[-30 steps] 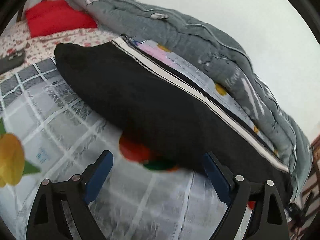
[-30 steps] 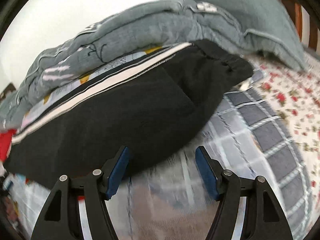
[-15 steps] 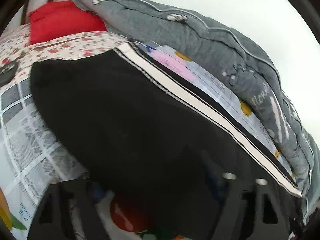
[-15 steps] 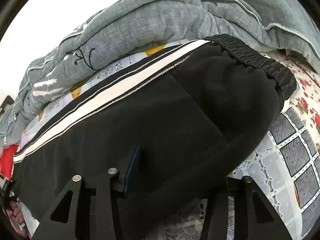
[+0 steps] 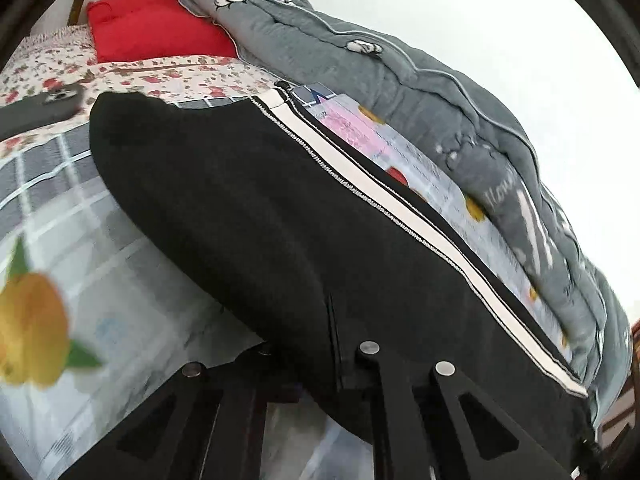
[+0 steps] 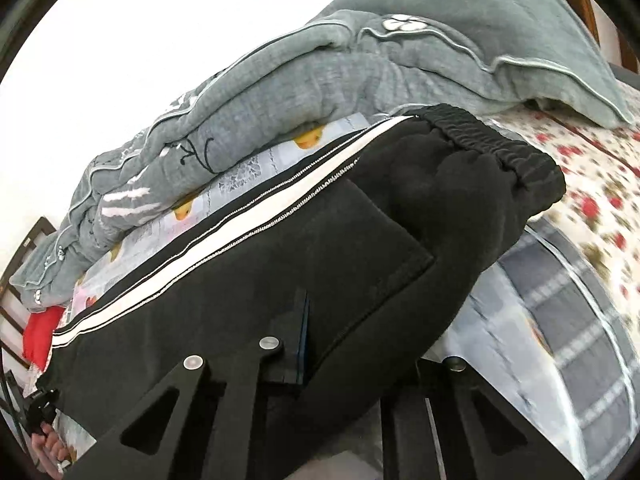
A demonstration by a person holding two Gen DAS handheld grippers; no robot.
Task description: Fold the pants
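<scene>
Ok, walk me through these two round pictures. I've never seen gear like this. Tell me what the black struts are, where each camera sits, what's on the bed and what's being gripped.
The black struts are two hand-held grippers, one in each of a person's hands; there is no robot arm. Each carries a fisheye camera looking along its fingers, hence the round pictures. One shows the left gripper, the other the right gripper. On the bed's patterned sheet lie black pants with a white side stripe, beside a grey quilt, a red pillow and a phone. Both grippers have the pants' near edge between their fingers, apparently closed on it.
</scene>
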